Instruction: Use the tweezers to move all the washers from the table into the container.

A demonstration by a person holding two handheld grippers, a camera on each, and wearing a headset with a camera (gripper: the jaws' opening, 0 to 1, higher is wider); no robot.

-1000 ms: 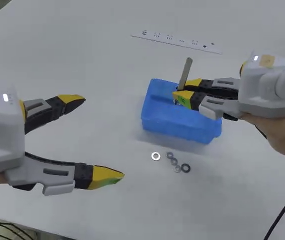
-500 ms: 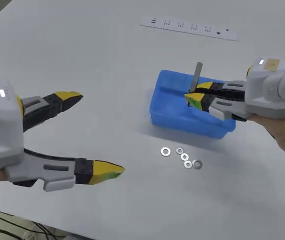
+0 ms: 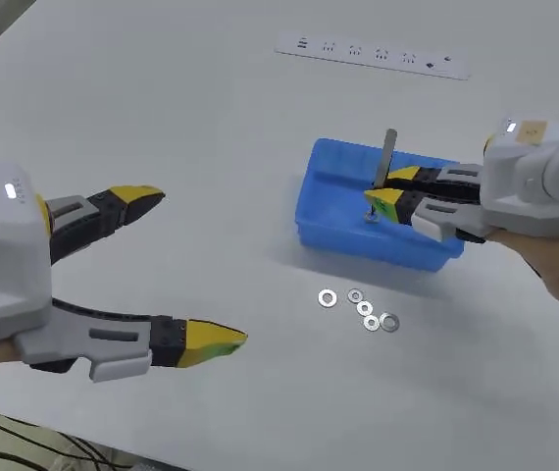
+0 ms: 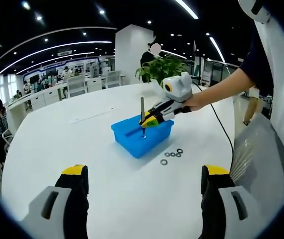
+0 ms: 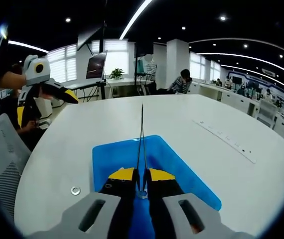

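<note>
Tweezers (image 3: 387, 155) upright in right hand-held gripper (image 3: 380, 195), over container (image 3: 338, 236)

left tongs (image 3: 189, 269) / right tongs (image 3: 376, 201) — grey shells | black jaws | yellow tips

My left gripper (image 4: 144, 172) has its jaws wide apart above a white desk (image 4: 57, 149). Ahead, the right gripper (image 4: 146, 121) pinches tweezers (image 4: 142, 105) upright over a blue container (image 4: 132, 137). Washers (image 4: 172, 155) lie just beside it, toward the desk's edge.
</note>
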